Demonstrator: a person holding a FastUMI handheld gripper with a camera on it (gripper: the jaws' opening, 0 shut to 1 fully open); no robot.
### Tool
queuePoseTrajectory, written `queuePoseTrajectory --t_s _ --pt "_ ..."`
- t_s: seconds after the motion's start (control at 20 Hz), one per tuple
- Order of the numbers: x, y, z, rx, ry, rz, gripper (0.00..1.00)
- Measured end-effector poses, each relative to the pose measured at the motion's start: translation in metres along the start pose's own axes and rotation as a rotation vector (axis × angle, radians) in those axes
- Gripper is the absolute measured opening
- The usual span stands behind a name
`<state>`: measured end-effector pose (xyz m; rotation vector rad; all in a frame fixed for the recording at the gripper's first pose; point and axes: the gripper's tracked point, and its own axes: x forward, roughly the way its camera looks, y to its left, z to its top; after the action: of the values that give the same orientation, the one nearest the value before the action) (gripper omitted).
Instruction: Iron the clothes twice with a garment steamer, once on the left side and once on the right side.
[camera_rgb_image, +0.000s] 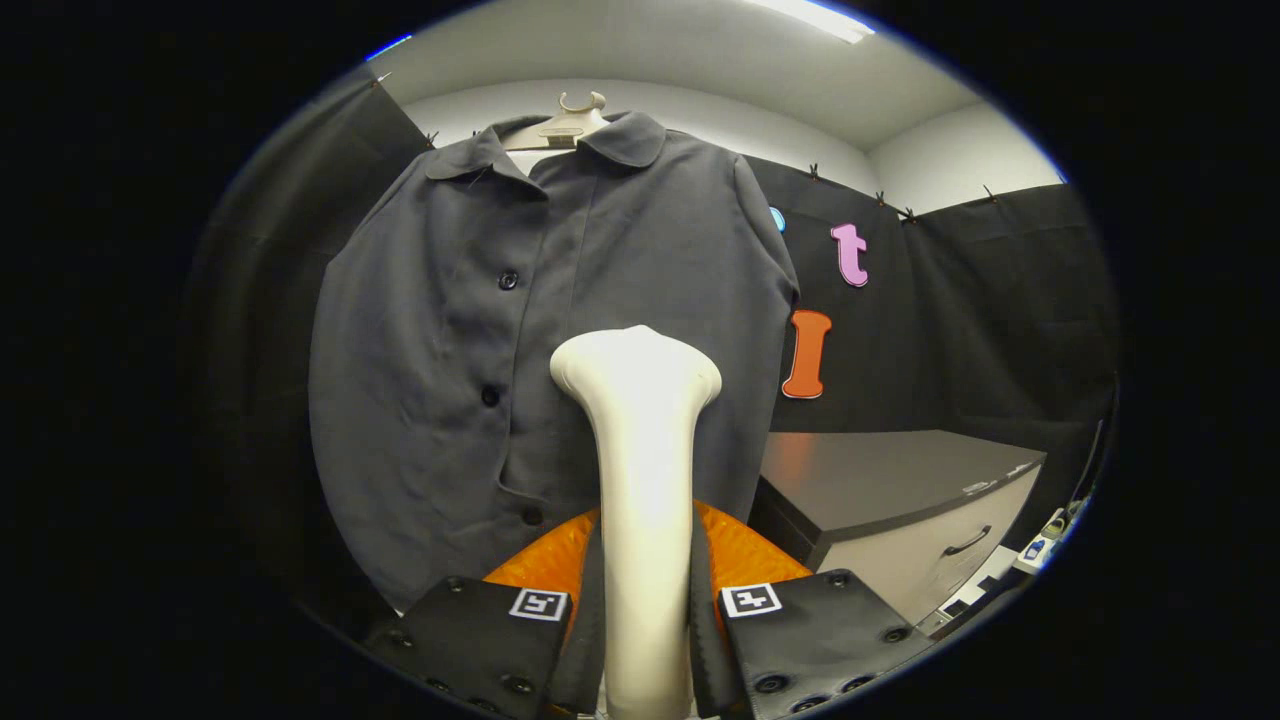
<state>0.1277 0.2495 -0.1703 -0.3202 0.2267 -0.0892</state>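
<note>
Dark grey cloth is seen straight ahead: a shirt (560, 350) is hung on a pale hanger (562, 128) in front of the black cloth wall (960, 320). Its collar is spread at the top, and a row of dark buttons (508, 280) is run down the front, left of the middle. The shirt is hung flat and is turned a little, so that its left half is shown wider.

A cream-white garment steamer (640, 480) is held upright between the fingers of the gripper (645, 640). Both fingers (800, 640) are pressed against the sides of its handle, so the steamer is clamped. Its widened head is raised above the fingers and is seen over the lower middle of the shirt, right of the button row. Whether the head is touching the cloth cannot be told.

An orange shape (735, 555) is seen just behind the handle, between the fingers and the shirt's hem. Beyond the right finger, a cabinet (900, 500) with a dark top and a pale drawer front is placed beside the shirt.
</note>
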Motion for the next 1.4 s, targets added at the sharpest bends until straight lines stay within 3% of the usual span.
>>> queuePoseTrajectory --t_s 0.9,1.4 --pt "-0.029 0.001 -0.096 -0.014 0.113 -0.018 0.42" --pt "-0.038 0.005 -0.086 0.011 0.106 -0.005 0.42"
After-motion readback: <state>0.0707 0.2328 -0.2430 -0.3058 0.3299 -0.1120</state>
